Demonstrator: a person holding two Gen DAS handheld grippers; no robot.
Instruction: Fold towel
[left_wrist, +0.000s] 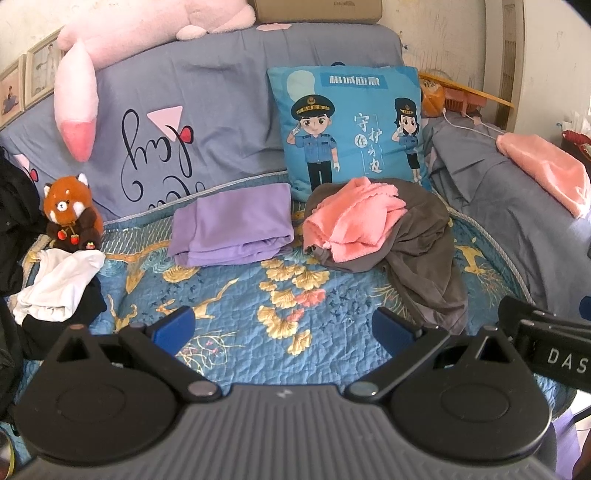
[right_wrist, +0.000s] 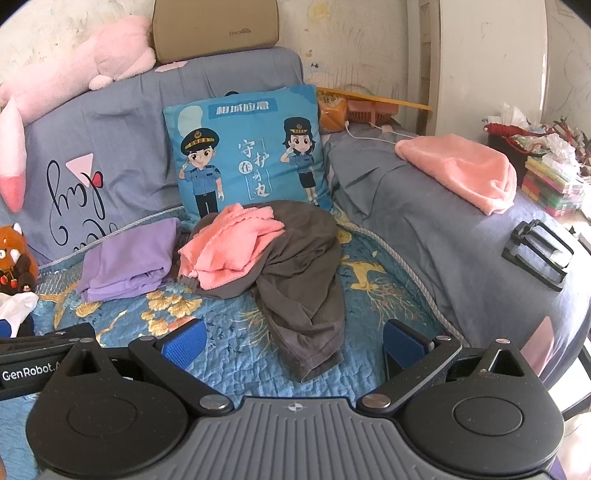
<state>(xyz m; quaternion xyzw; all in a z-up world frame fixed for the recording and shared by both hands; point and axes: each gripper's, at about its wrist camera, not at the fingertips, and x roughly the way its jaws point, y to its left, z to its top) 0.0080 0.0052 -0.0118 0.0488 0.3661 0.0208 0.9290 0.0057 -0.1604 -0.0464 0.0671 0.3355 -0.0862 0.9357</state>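
A crumpled pink towel (left_wrist: 354, 218) (right_wrist: 229, 243) lies on top of a grey garment (left_wrist: 417, 266) (right_wrist: 303, 280) on the blue quilt (left_wrist: 229, 295), in front of a blue cartoon cushion. A second pink towel (left_wrist: 546, 173) (right_wrist: 461, 170) lies folded on the grey-blue cover to the right. My left gripper (left_wrist: 284, 328) hovers open above the quilt, well short of the towel, nothing between its blue pads. My right gripper (right_wrist: 293, 343) is open too, its gap over the near end of the grey garment.
A folded purple cloth (left_wrist: 236, 229) (right_wrist: 129, 258) lies left of the towel. A red panda plush (left_wrist: 70, 210), white cloth (left_wrist: 59, 284) and dark clothes sit at the left. The blue cushion (left_wrist: 347, 125) leans behind. A black frame (right_wrist: 539, 251) lies on the right cover.
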